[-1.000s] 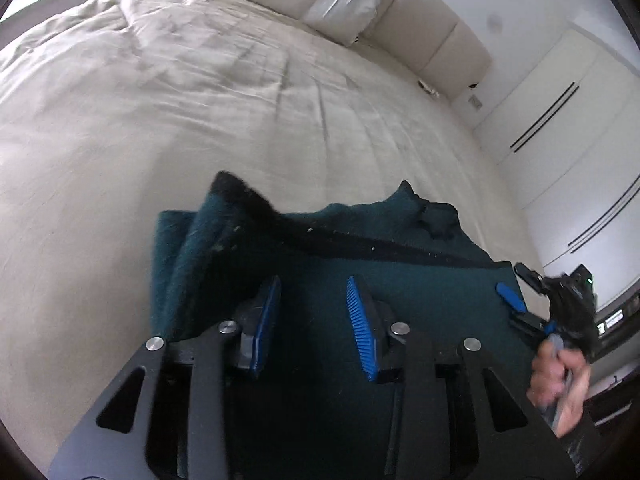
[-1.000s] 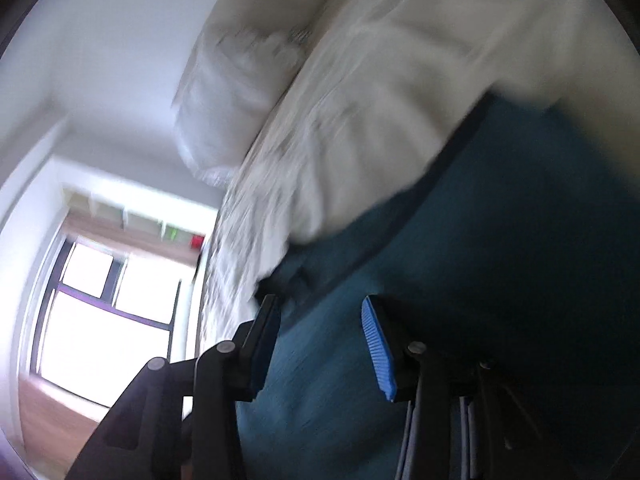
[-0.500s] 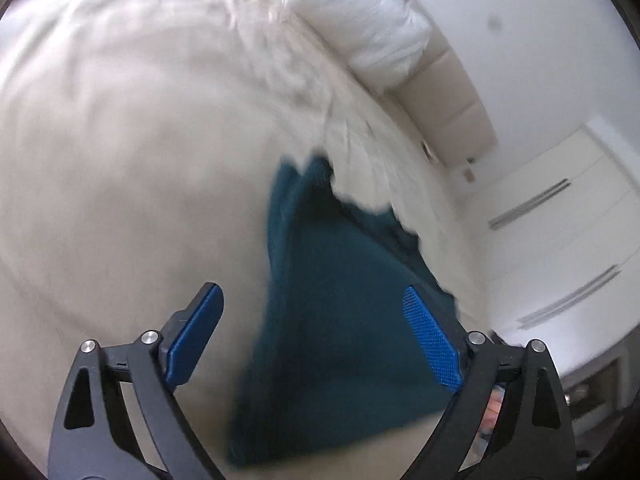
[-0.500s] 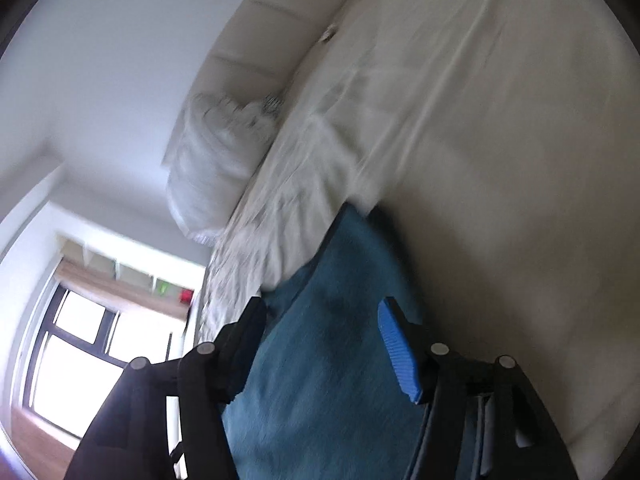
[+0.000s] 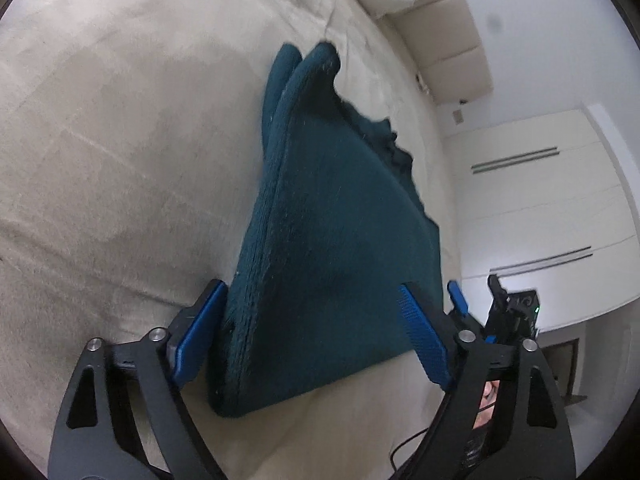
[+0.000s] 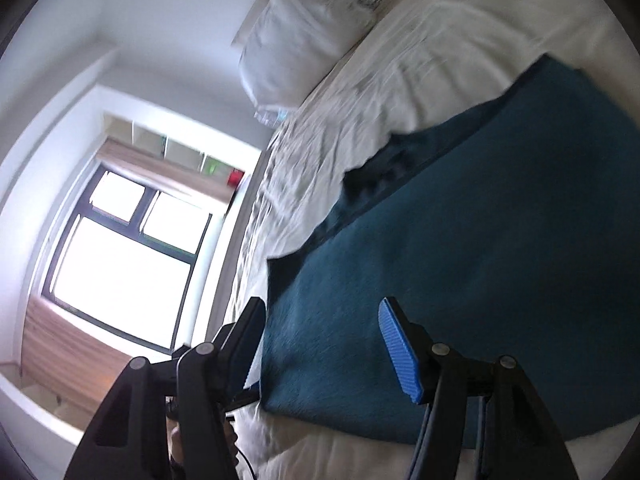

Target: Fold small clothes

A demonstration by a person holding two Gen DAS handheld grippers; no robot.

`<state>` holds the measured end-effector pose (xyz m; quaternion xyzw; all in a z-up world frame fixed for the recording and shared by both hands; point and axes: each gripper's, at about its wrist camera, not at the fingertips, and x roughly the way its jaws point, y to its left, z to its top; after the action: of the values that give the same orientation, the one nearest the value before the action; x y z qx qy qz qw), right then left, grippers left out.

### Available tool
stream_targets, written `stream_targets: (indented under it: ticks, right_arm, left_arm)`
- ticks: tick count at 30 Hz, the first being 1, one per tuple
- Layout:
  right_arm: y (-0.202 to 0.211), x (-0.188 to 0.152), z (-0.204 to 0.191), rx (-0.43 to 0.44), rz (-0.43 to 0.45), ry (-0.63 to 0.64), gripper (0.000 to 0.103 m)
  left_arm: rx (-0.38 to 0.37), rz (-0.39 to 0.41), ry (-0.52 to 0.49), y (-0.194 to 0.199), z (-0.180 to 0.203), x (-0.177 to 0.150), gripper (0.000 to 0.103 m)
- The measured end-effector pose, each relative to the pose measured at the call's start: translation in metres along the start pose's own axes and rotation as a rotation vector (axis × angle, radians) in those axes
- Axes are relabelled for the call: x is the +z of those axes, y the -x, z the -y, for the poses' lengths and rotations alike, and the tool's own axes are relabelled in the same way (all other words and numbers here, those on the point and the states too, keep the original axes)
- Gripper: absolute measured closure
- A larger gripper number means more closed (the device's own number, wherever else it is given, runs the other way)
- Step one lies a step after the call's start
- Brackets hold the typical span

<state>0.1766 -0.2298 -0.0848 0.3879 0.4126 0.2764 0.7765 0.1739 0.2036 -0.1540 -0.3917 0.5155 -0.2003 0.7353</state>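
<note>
A dark teal fleece garment (image 5: 336, 224) lies folded in layers on the beige bed (image 5: 120, 140). My left gripper (image 5: 312, 336) is open and empty, its blue pads straddling the garment's near corner without pinching it. The garment also shows in the right wrist view (image 6: 480, 264), flat on the sheet with a rumpled dark edge at its far side. My right gripper (image 6: 324, 344) is open and empty, hovering over the garment's near edge. The right gripper also shows at the far right of the left wrist view (image 5: 496, 304).
White pillows (image 6: 304, 40) and a padded headboard (image 5: 444, 28) lie at the bed's far end. White wardrobe doors (image 5: 540, 208) stand beside the bed. A bright window (image 6: 120, 248) with shelving above fills the left of the right wrist view.
My left gripper opened wide and pulled back from the garment, which now lies folded. Both grippers swung and tilted; the right one stays open over the garment's edge.
</note>
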Motion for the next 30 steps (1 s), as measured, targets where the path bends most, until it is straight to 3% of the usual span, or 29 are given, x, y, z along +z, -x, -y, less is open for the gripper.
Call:
stream_targets:
  ticks: [2, 4, 9, 14, 16, 19, 27, 30]
  right_arm:
    - [-0.009, -0.002, -0.004, 0.000, -0.024, 0.002, 0.040]
    - [-0.019, -0.002, -0.008, 0.006, -0.047, 0.001, 0.040]
    - [-0.034, -0.005, -0.015, 0.014, -0.089, 0.006, 0.040]
    - [-0.060, -0.002, -0.022, 0.019, -0.138, 0.011, 0.040]
    - [-0.069, -0.002, -0.023, 0.016, -0.155, 0.016, 0.040]
    - [-0.079, -0.003, -0.023, 0.012, -0.182, 0.017, 0.040]
    - [-0.080, 0.010, -0.010, 0.016, -0.213, -0.002, 0.040]
    - [-0.084, 0.020, -0.007, 0.090, -0.274, -0.047, 0.040]
  left_arm:
    - [0.018, -0.045, 0.004, -0.005, 0.000, 0.000, 0.027]
    - [0.032, -0.068, 0.031, -0.009, -0.005, 0.001, 0.042]
    - [-0.016, -0.130, 0.123, -0.010, -0.023, 0.001, 0.070]
    - [-0.076, -0.124, 0.144, -0.007, -0.032, 0.002, 0.074]
    - [-0.088, -0.110, 0.135, 0.000, -0.034, 0.000, 0.084]
    - [-0.093, -0.079, 0.125, 0.007, -0.031, -0.001, 0.090]
    - [0.018, 0.001, -0.042, 0.028, 0.035, -0.004, 0.091]
    - [0.055, 0.014, -0.113, 0.020, 0.070, -0.009, 0.091]
